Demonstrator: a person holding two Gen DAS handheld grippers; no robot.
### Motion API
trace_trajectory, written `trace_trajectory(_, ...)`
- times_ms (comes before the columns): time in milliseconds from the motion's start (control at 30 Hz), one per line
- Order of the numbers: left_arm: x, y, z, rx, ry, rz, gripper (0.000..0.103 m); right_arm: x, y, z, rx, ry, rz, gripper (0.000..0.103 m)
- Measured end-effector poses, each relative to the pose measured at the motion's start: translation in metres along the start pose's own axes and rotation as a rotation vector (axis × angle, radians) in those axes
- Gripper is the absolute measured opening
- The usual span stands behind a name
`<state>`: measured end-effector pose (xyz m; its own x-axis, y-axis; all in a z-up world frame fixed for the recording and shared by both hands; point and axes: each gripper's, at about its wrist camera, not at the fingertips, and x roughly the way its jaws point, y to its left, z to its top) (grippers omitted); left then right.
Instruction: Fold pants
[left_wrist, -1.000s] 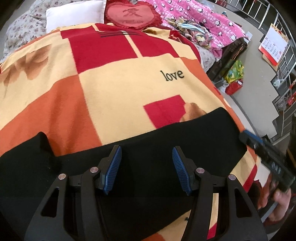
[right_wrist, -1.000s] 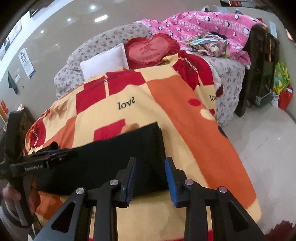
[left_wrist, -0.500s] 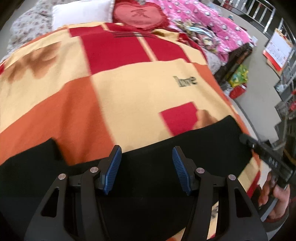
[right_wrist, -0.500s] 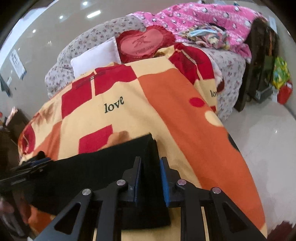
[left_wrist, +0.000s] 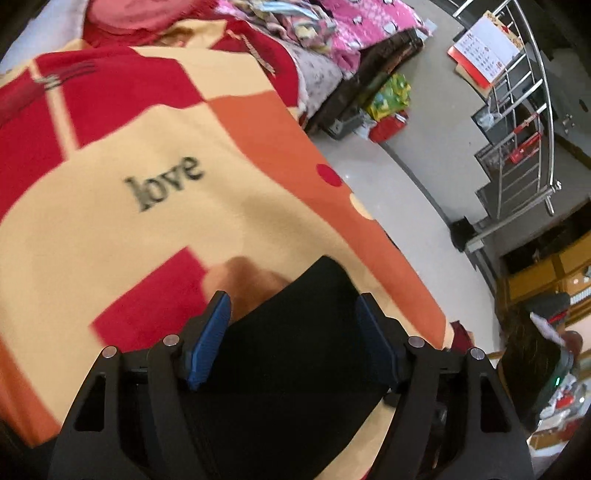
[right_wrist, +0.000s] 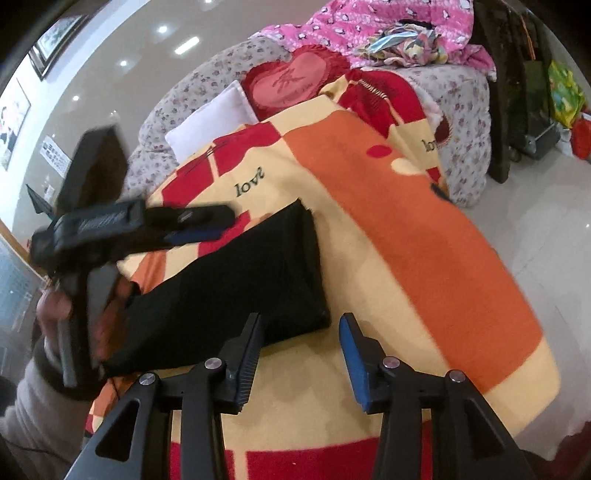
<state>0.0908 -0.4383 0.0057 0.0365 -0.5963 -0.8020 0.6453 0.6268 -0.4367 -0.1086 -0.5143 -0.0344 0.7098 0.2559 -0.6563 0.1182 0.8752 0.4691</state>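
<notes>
right wrist view: black pants (right_wrist: 236, 280) lie on the bed's blanket (right_wrist: 406, 258), long axis running left; right gripper (right_wrist: 301, 354) gapes empty at their near corner, left gripper (left_wrist: 291, 341) wide, empty above them.

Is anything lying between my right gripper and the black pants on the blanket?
Nothing visible. The right gripper is open just short of the black pants' near corner, with only bare blanket between. The left gripper hovers over the pants' far side, outside that path.
</notes>
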Motion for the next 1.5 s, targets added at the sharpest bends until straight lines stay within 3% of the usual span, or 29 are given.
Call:
trace_trajectory(267, 0.031, -0.019, 0.012, 0.063, 0.054, -0.026, 0.070, 0.004, -0.002, -0.003, 0.027, -0.050, 0.054, 0.046)
trace_trajectory(533, 0.036, -0.031, 0.009, 0.155, 0.046, -0.017, 0.069, 0.009, -0.002, 0.000, 0.032, -0.083, 0.071, 0.046)
trace_trajectory(567, 0.036, -0.031, 0.008, 0.161, 0.034, -0.010, 0.056, 0.009, -0.001, 0.000, 0.029, -0.087, 0.071, 0.046)
trace_trajectory(667, 0.035, -0.024, 0.005, 0.163, 0.017, 0.005, 0.031, 0.012, 0.001, 0.001, 0.017, -0.094, 0.074, 0.046)
trace_trajectory(733, 0.036, -0.018, 0.007, 0.143, 0.015, -0.011, 0.022, 0.016, 0.004, 0.002, -0.018, -0.091, 0.058, 0.041)
trace_trajectory(800, 0.037, -0.018, 0.007, 0.142, 0.006, -0.016, 0.018, 0.021, 0.003, 0.003, -0.017, -0.090, 0.071, 0.024)
trace_trajectory(967, 0.035, -0.021, 0.006, 0.138, -0.015, -0.008, 0.011, 0.024, 0.001, 0.007, 0.020, -0.107, 0.115, 0.015)
trace_trajectory(1233, -0.041, -0.021, 0.002, 0.130, -0.161, -0.045, 0.010, -0.004, 0.044, 0.024, -0.100, -0.168, 0.150, 0.015)
trace_trajectory(1500, -0.123, 0.004, -0.027, 0.095, -0.286, 0.010, 0.009, -0.017, 0.121, 0.034, -0.262, -0.193, 0.232, 0.014)
